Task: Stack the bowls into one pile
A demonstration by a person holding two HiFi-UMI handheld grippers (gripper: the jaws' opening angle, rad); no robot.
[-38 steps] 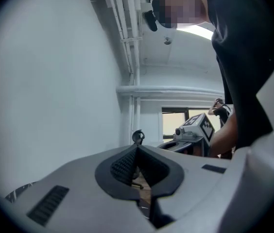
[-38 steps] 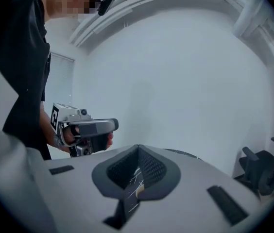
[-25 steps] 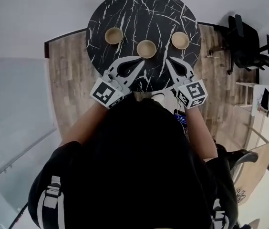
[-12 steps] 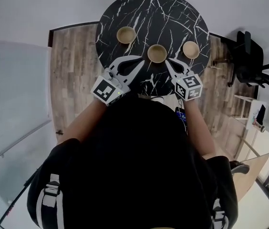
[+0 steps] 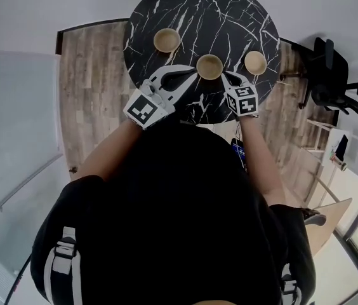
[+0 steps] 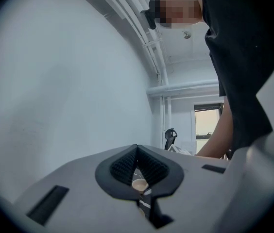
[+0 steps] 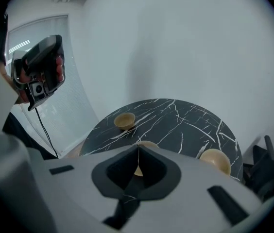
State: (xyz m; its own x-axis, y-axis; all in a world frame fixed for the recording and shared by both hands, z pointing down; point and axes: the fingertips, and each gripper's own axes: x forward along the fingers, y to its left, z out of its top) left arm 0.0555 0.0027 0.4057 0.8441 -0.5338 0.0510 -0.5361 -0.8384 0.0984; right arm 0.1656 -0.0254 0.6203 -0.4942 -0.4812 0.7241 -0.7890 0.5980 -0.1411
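No words, numbers, brand names or labels can be read in any of the views. The only sign-like marks are black-and-white square markers, seen from the head view. One faces up on the left cube (image 5: 143, 110), which is part of the left gripper (image 5: 190, 75). Others show on the right cube (image 5: 243, 100), which is part of the right gripper (image 5: 226, 75). They are block patterns, not letters or digits.
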